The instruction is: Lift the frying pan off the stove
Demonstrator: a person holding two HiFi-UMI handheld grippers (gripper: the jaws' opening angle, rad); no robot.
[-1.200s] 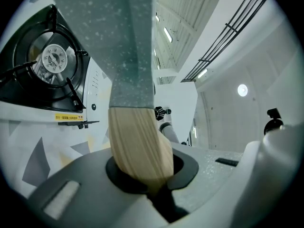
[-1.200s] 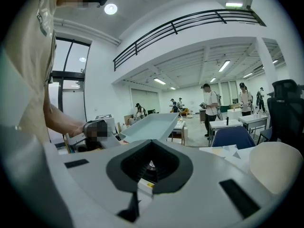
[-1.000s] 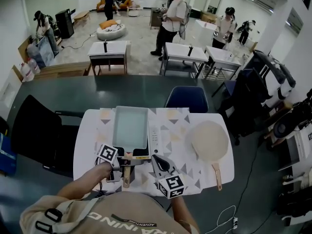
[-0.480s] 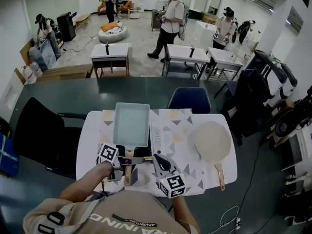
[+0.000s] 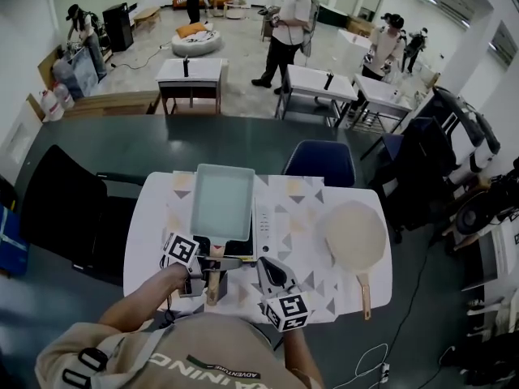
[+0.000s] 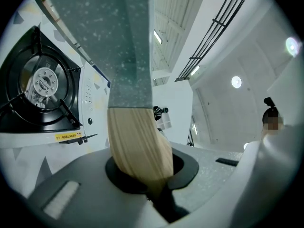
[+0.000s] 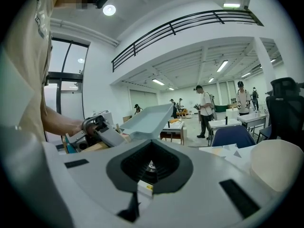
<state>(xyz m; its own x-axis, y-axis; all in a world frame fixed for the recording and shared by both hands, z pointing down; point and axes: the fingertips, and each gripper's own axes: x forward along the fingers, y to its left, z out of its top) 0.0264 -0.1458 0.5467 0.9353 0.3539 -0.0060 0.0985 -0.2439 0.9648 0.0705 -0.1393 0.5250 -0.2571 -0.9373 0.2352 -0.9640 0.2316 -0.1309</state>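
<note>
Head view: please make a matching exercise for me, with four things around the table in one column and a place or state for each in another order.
1 rectangular frying pan; 2 round pan; 3 stove; 4 blue chair
a beyond the table's far edge; b lying on the table, right side; c held in the left gripper; d under the rectangular frying pan
Pairs: 1-c, 2-b, 3-d, 4-a

Bright, even indoor light; strong fisheye in all views.
I saw ceiling strips (image 7: 231, 5) and a round lamp (image 6: 236, 82) glaring white; both gripper views curved hard and went black at the corners, and the handle (image 6: 137, 146) close to my left lens was soft.
</note>
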